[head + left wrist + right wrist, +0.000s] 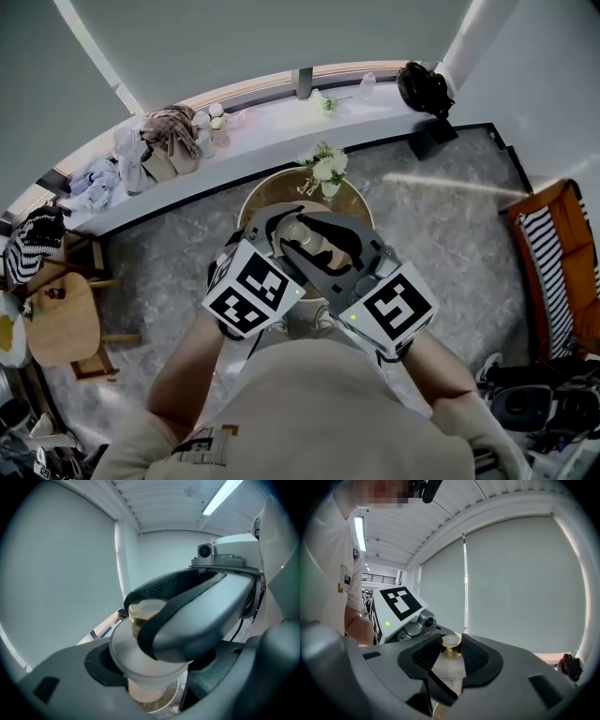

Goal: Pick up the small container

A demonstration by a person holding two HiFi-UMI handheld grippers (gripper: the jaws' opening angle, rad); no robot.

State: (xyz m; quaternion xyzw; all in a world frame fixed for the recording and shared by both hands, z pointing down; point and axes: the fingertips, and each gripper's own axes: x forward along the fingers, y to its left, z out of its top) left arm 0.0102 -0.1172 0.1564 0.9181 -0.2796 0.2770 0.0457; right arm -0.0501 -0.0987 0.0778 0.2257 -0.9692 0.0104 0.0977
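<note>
My right tongs (451, 654) are closed on the small container (449, 673), a frosted bottle with a golden neck. The black pads press on its two sides, so the jaws stand rather wide. My left tongs (152, 667) grip the same bottle lower, on its round body, and one jaw of the right tongs crosses in front. The bottle stands upright between both tongs, over the round wooden table (358, 202), near the white flowers (325, 167).
</note>
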